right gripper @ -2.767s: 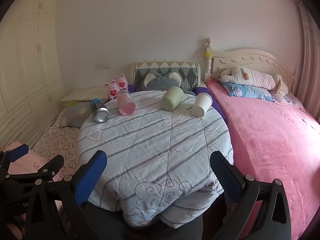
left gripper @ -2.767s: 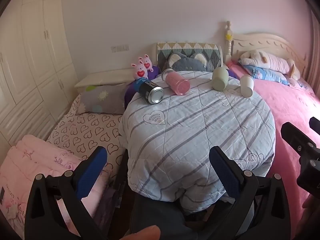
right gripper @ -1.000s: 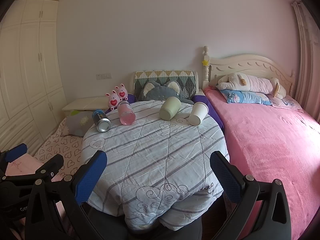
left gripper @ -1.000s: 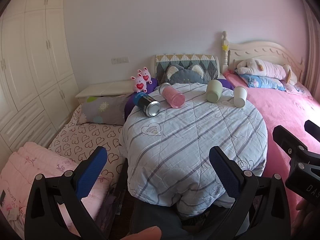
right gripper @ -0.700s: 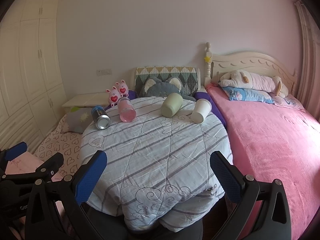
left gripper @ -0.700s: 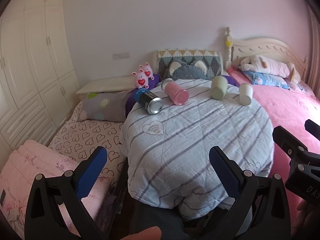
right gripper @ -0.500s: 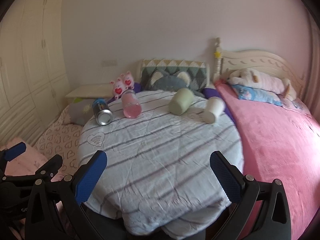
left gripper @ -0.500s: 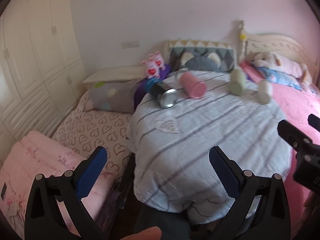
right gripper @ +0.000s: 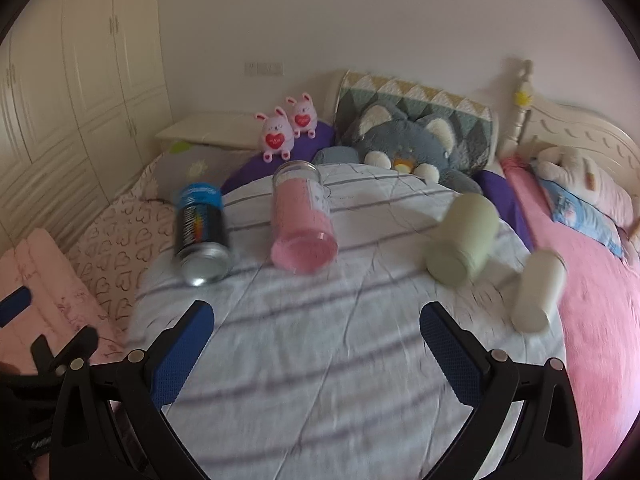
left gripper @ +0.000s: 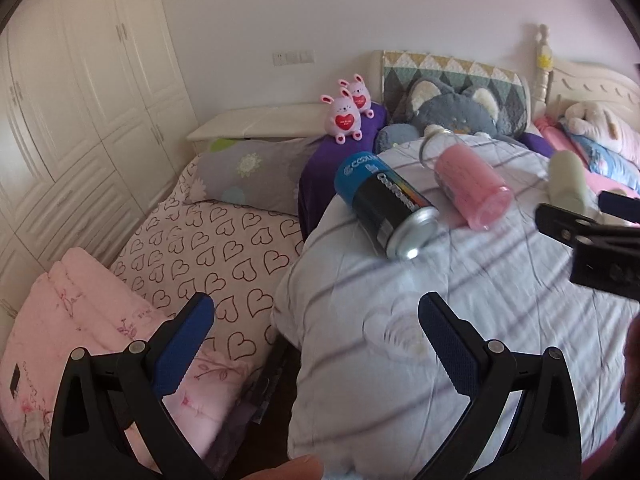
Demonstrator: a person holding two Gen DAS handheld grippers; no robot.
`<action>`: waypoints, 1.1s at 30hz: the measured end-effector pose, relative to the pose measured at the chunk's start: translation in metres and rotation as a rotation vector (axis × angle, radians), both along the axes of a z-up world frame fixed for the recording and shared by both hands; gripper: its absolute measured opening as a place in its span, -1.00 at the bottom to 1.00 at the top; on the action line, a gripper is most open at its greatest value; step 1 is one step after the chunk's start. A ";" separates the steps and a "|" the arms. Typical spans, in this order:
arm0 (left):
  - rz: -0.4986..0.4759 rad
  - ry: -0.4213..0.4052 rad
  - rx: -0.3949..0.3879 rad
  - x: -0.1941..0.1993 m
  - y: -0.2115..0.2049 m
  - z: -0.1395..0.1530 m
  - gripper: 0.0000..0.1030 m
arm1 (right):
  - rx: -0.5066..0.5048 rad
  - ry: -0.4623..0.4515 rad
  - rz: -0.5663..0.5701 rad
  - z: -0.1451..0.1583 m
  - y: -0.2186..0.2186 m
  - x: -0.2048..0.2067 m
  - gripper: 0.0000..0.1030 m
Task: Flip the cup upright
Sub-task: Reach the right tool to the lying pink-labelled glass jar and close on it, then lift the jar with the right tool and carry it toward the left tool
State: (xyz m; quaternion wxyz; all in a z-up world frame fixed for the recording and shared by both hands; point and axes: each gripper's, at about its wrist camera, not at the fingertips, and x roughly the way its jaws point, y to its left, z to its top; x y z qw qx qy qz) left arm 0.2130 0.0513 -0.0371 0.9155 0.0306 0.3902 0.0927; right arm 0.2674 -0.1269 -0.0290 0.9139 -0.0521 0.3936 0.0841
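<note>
Here, both my grippers, left (left gripper: 316,344) and right (right gripper: 316,344), gape empty; I'd aim squarely at the pink cup (right gripper: 302,224) lying at twelve o'clock.

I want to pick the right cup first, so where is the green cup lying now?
In the right wrist view the green cup lies on its side on the striped quilt, right of centre, between the pink cup and the white cup.

Soft daylight, dim vignetted fisheye corners, bowed edges, motion blur across the striped quilt (right gripper: 320,340).
</note>
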 end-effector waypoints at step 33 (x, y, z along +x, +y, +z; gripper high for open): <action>0.023 0.064 -0.039 0.062 0.008 -0.024 1.00 | -0.059 0.249 0.112 -0.061 0.034 0.121 0.36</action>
